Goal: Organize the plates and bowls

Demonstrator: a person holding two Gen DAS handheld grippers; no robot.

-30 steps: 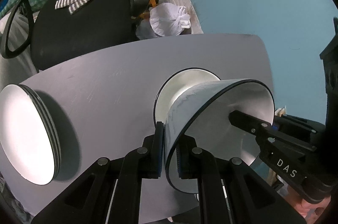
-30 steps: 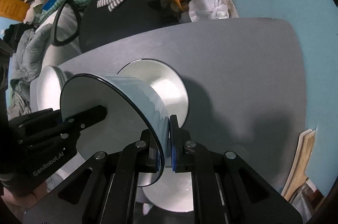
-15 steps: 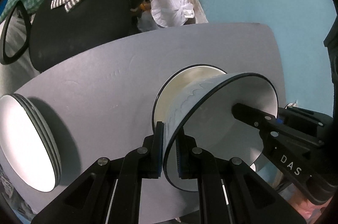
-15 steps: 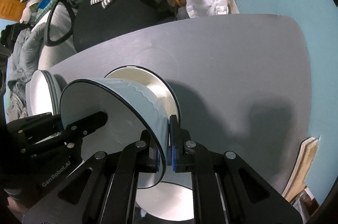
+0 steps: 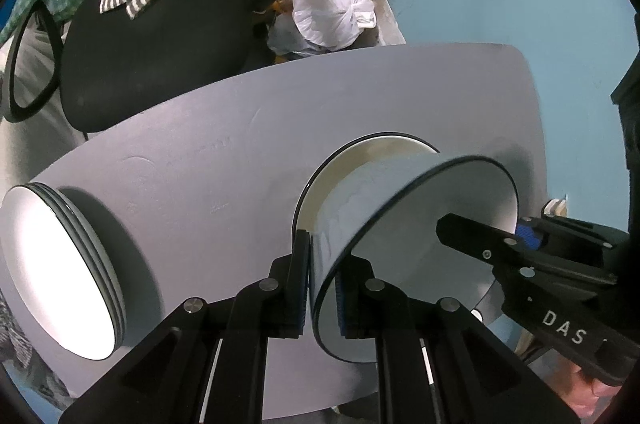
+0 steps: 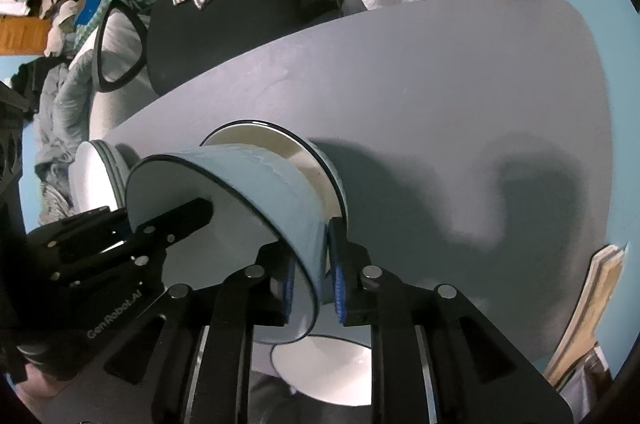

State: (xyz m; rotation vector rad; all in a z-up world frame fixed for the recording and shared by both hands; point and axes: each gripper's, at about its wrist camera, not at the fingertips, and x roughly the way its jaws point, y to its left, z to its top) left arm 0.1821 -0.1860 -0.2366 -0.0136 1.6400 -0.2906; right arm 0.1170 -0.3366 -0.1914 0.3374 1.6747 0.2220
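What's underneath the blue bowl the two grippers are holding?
Under the blue bowl sits another bowl on the grey table, with its black rim and cream inside showing. Its middle and floor are covered, so whether the two touch cannot be told.

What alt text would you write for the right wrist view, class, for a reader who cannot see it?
The right gripper, jaws opening, straddles the wall of a pale blue bowl nested in another bowl on a grey table. The left gripper reaches into it; stacked plates sit left.
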